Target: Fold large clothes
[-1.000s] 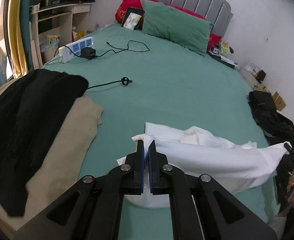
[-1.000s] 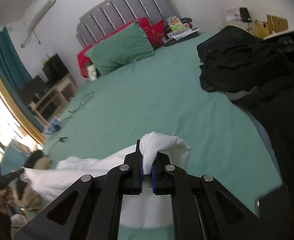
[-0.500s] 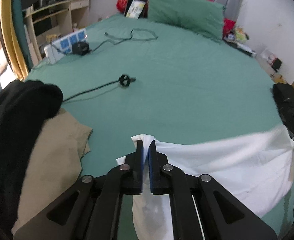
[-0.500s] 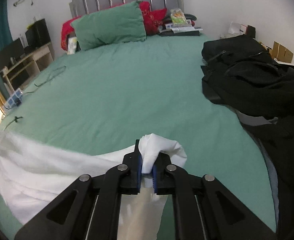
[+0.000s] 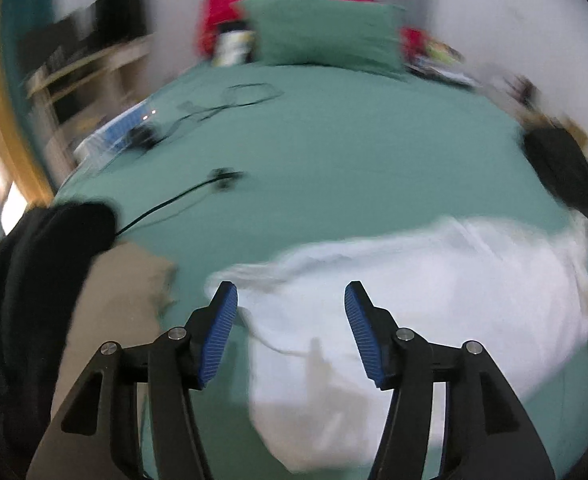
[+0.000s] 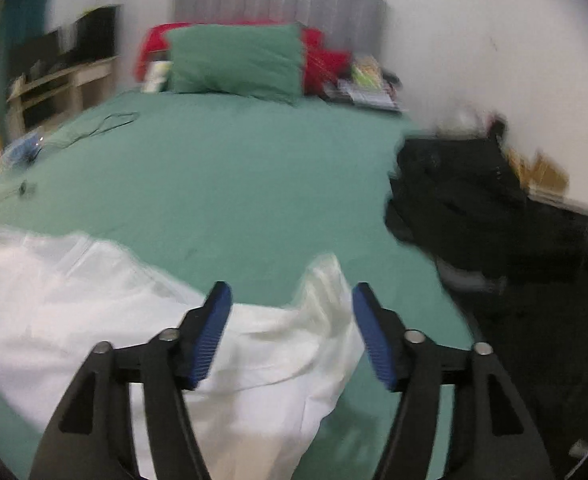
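A large white garment (image 5: 433, 292) lies spread across the near part of the green bed (image 5: 353, 160). It also shows in the right wrist view (image 6: 114, 312). My left gripper (image 5: 290, 312) is open and empty, just above the garment's left edge. My right gripper (image 6: 290, 312) is open and empty, over the garment's right end, where a white corner (image 6: 327, 284) stands up between the jaws. Both views are blurred by motion.
A black and beige clothes pile (image 5: 54, 300) lies at the bed's left edge. Black clothes (image 6: 493, 220) cover the right side. A power strip (image 5: 122, 132) and cables (image 5: 214, 180) lie at the far left. A green pillow (image 5: 325, 36) rests at the headboard.
Both grippers have opened and let go of the white garment, which now lies spread on the bed. Both cameras have moved quickly.
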